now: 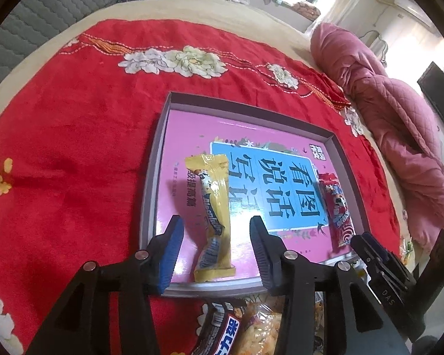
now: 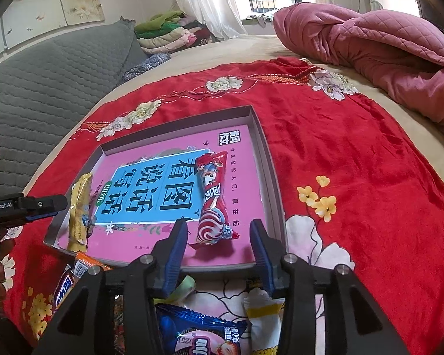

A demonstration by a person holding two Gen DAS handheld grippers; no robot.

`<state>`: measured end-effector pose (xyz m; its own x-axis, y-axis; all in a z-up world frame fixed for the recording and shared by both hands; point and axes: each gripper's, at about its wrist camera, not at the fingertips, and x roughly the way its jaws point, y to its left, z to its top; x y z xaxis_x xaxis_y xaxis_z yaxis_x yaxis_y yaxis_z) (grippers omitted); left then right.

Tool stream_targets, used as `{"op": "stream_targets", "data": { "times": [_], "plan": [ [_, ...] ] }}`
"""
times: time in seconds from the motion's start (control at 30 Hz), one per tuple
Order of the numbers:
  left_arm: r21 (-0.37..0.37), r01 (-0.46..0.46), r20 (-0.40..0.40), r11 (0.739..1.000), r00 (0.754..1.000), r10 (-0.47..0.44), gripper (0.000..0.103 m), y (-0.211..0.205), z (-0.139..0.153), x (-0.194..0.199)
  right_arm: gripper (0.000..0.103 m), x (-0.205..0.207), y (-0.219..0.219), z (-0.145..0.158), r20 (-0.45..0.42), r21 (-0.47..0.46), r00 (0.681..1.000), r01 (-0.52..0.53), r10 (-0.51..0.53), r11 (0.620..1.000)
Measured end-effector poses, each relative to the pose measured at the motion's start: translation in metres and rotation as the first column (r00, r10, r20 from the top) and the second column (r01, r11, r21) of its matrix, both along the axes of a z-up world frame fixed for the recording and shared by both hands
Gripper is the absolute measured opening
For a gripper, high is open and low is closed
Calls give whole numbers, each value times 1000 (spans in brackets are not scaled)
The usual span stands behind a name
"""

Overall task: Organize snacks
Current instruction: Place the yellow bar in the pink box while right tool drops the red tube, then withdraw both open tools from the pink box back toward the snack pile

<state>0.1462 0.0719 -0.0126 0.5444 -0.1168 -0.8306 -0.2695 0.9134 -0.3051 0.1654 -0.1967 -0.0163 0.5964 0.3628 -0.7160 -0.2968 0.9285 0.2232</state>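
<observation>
A wide bed (image 2: 251, 44) fills the room, with a red flowered blanket (image 1: 74, 148) spread over it and a bunched pink quilt (image 2: 370, 53) lying along its far side. On the blanket sits a shallow box (image 1: 159, 153) with low grey walls and a pink printed floor carrying a blue panel of large characters. Two snacks lie inside it, well apart: a yellow snack bar (image 1: 214, 219) near one side wall and a red snack packet (image 2: 213, 201) near the opposite wall, both flat and running lengthwise.

The left gripper (image 1: 216, 251) hovers over the near edge of the box, its blue-padded fingers (image 1: 171, 251) spread wide on either side of the yellow bar, not touching it. The right gripper (image 2: 219, 251) hangs over the near edge by the red packet, its fingers (image 2: 176, 254) likewise spread wide and holding nothing.

On the blanket just in front of the box lies a loose heap of more snacks: a dark wrapped bar (image 1: 219, 328), a clear bag of pale crisps (image 1: 260, 331), a blue packet (image 2: 198, 334) and a small white and yellow packet (image 2: 263, 316).
</observation>
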Motion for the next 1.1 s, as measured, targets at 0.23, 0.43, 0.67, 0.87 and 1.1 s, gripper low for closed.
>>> {"op": "stream_targets", "data": {
  "times": [0.23,0.43,0.67,0.87,1.1],
  "plan": [
    [29,21,27,999,999,-22,52,-6,14,-8,45,0,0,1,3,0,1000,-1,1,1000],
    [38,42,35,998,998,-44,53,-13,21,-16,57,-5,-1,8,27,-1,1000,-9,9,1000],
    [36,52,42,998,998,-54,53,-16,28,-26,63,-14,1,15,60,-24,998,-26,27,999],
    [34,52,45,998,998,-54,53,-15,32,-33,63,-21,1,20,77,-25,997,-30,32,999],
    [36,50,51,998,997,-52,53,-14,36,-41,63,-29,2,27,89,-26,995,-34,36,999]
  ]
}}
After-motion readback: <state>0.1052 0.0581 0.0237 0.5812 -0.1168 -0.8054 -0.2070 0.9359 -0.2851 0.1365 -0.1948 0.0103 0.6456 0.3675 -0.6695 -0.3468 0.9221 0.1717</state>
